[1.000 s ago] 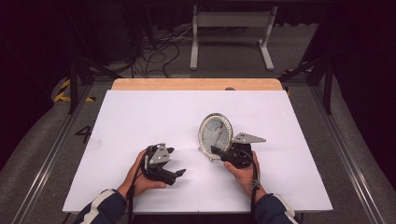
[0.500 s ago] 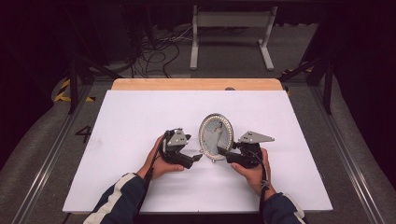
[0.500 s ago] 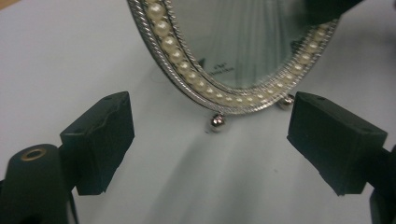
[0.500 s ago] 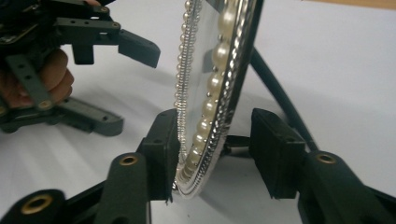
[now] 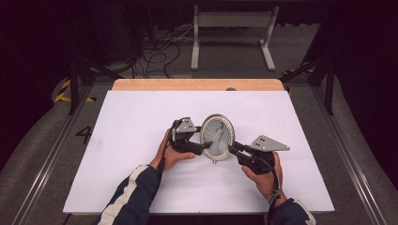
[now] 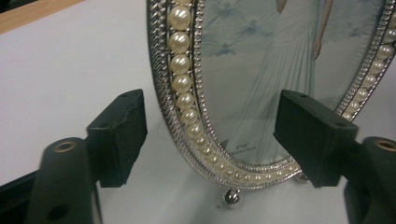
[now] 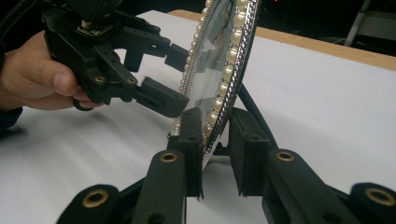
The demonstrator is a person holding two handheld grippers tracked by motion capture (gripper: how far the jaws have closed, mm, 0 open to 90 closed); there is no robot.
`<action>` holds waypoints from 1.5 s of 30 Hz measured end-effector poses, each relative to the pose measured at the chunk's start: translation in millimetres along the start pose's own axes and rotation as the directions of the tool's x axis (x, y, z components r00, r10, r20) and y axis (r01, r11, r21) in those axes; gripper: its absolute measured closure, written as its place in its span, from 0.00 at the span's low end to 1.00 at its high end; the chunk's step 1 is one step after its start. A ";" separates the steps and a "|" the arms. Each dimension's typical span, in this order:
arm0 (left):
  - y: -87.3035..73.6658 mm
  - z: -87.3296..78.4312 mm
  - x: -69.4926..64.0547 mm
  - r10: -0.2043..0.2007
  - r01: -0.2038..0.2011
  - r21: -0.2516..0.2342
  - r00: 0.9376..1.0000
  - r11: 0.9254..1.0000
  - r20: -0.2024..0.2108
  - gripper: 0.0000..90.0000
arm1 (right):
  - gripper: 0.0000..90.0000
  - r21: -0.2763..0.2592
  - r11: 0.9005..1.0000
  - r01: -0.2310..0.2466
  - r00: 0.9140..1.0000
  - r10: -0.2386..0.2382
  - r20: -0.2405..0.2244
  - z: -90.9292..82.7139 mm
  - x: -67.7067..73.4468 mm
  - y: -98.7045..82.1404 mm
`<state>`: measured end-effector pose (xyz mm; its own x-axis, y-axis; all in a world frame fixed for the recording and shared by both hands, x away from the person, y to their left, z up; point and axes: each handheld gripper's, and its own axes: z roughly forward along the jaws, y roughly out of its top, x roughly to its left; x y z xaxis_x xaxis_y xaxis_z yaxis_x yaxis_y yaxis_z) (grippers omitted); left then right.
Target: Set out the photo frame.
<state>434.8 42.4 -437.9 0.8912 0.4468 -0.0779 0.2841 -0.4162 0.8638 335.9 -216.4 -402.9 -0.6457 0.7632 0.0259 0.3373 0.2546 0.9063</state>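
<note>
An oval picture frame (image 5: 217, 136) with a pearl rim stands upright on the white table (image 5: 136, 122), facing me. My right gripper (image 5: 233, 150) holds its lower right rim; in the right gripper view the pads (image 7: 192, 135) have just been closing on that rim (image 7: 219, 112), which sits between them. My left gripper (image 5: 202, 149) straddles the frame's lower left rim. Its jaws have been closing, but in the left gripper view both pads (image 6: 116, 135) stand clear of the rim (image 6: 187, 102). The left gripper (image 7: 175, 77) also appears in the right gripper view, astride the frame's edge.
A wooden strip (image 5: 197, 84) runs along the table's far edge. Beyond it are floor cables (image 5: 155, 47) and a white metal stand (image 5: 232, 28). Metal rails (image 5: 61, 145) flank the table.
My left hand has moved right from the bare table to the frame's left rim. The frame has turned more upright and square to me, and my right hand has shifted slightly right.
</note>
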 end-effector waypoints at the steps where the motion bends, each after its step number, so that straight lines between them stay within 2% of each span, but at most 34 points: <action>1: 0.3 0.7 -0.4 -0.005 0.005 -0.001 1.000 1.000 0.017 0.33 | 0.85 0.000 1.000 -0.003 1.000 0.003 0.002 0.2 0.2 0.1; 4: 0.3 -1.5 -0.1 -0.017 0.017 0.003 1.000 1.000 0.026 0.39 | 0.85 0.003 1.000 -0.001 1.000 0.001 0.004 0.7 -0.1 0.0; 6: -0.4 -3.4 1.2 -0.028 0.028 0.002 0.999 1.000 0.028 0.46 | 0.85 0.010 1.000 0.004 1.000 -0.004 0.016 2.0 0.2 -0.3; 9: -3.0 -7.9 3.3 -0.038 0.038 -0.002 0.999 0.999 0.038 0.50 | 0.85 0.005 1.000 -0.011 1.000 0.011 0.020 4.0 -1.2 -0.5; 11: -4.1 -10.5 2.3 -0.023 0.023 0.003 1.000 1.000 0.020 0.51 | 0.86 0.004 1.000 -0.012 1.000 0.012 0.023 4.7 -0.9 -0.2; 12: -4.5 -13.4 1.8 0.002 -0.002 -0.002 1.000 1.000 -0.005 0.53 | 0.86 0.004 1.000 -0.013 1.000 0.013 0.025 5.3 -0.6 0.1; 13: -4.8 -15.5 2.5 -0.003 0.002 -0.015 1.000 1.000 -0.009 0.54 | 0.84 0.009 1.000 -0.009 1.000 0.009 0.030 5.2 -0.5 0.7; 15: -4.2 -19.8 4.6 -0.014 0.013 -0.039 1.000 0.999 -0.025 0.52 | 0.73 0.016 1.000 -0.004 0.999 0.003 0.045 2.6 -0.7 1.6; 16: -3.6 -21.8 5.5 -0.019 0.017 -0.045 0.999 0.999 -0.028 0.52 | 0.73 0.011 1.000 -0.009 0.998 0.008 0.063 0.1 -1.3 1.8; 19: -1.3 -22.9 5.5 -0.006 0.004 -0.046 1.000 0.999 -0.029 0.51 | 0.79 -0.018 1.000 -0.021 0.997 0.022 0.069 -5.9 -5.5 2.6; 22: 0.7 -21.9 3.7 0.004 -0.005 -0.049 1.000 0.999 -0.030 0.52 | 0.89 -0.028 1.000 -0.013 0.999 0.014 0.050 -7.2 -5.3 3.0; 24: 1.4 -21.7 2.5 0.013 -0.015 -0.048 0.999 0.999 -0.031 0.58 | 0.94 -0.030 1.000 0.002 0.999 -0.001 0.044 -7.1 -3.0 3.3; 26: 1.3 -22.0 2.4 0.005 -0.008 -0.048 0.999 0.999 -0.043 0.61 | 0.94 -0.027 1.000 0.005 0.999 -0.004 0.049 -6.6 -2.1 3.9; 30: 0.2 -24.4 6.5 -0.001 -0.001 -0.049 0.999 0.999 -0.039 0.72 | 0.94 -0.029 1.000 -0.009 0.999 0.010 0.043 -5.8 -4.2 4.0; 34: 0.6 -26.5 5.5 0.009 -0.011 -0.033 0.999 0.999 -0.045 0.74 | 0.94 -0.028 1.000 0.002 0.998 0.000 0.067 -3.7 -2.3 5.2; 41: 1.0 -33.7 6.8 0.035 -0.036 -0.011 0.999 0.999 -0.029 0.76 | 0.95 -0.040 0.998 -0.050 0.997 0.053 0.065 -0.1 -8.1 2.9; 42: 0.7 -35.4 6.8 0.045 -0.044 0.009 0.998 0.999 -0.037 0.75 | 0.95 -0.042 0.998 -0.044 0.997 0.047 0.059 0.9 -7.3 3.8; 45: 0.0 -36.7 6.7 0.049 -0.049 0.015 0.998 0.999 -0.041 0.75 | 0.95 -0.040 0.999 -0.031 0.997 0.034 0.070 2.2 -5.1 5.5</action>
<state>427.8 74.5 -420.2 0.8891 0.4574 -0.0149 0.2456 -0.4493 0.8590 342.5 -217.7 -399.0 -0.5842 0.8112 0.0266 0.3293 0.2069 0.9213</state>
